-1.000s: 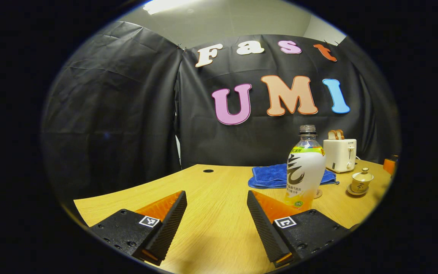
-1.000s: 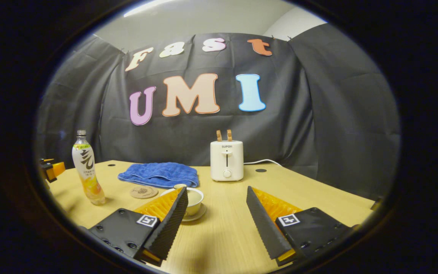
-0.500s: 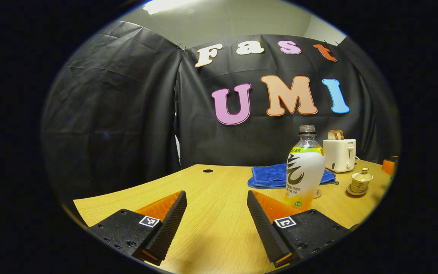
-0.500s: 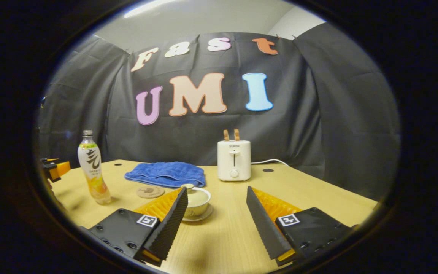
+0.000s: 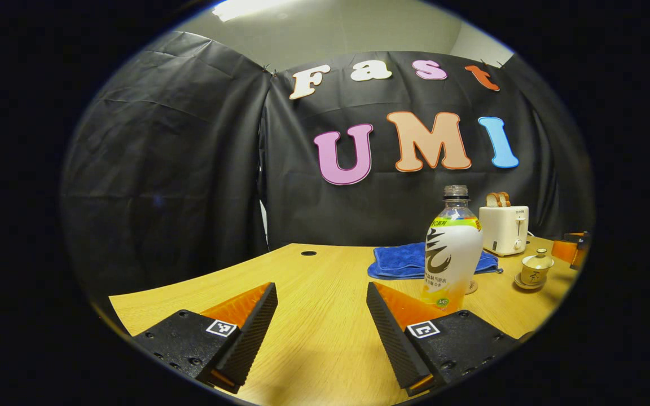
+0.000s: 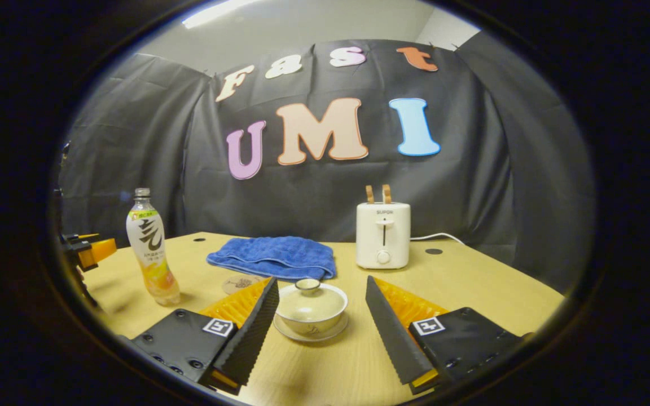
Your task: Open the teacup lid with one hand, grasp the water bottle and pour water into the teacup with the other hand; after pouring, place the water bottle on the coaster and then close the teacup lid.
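Framing the lidded teacup (image 6: 311, 307), right gripper (image 6: 321, 316) gapes, touching nothing.

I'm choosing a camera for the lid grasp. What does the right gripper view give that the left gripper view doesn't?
Right gripper view: the lidded teacup sits close, between the fingers of the open right hand-held gripper, plus the cord beside the toaster. Left gripper view: the water bottle stands close, just beyond the open left hand-held gripper. Both: bottle, teacup, blue towel, toaster, table.
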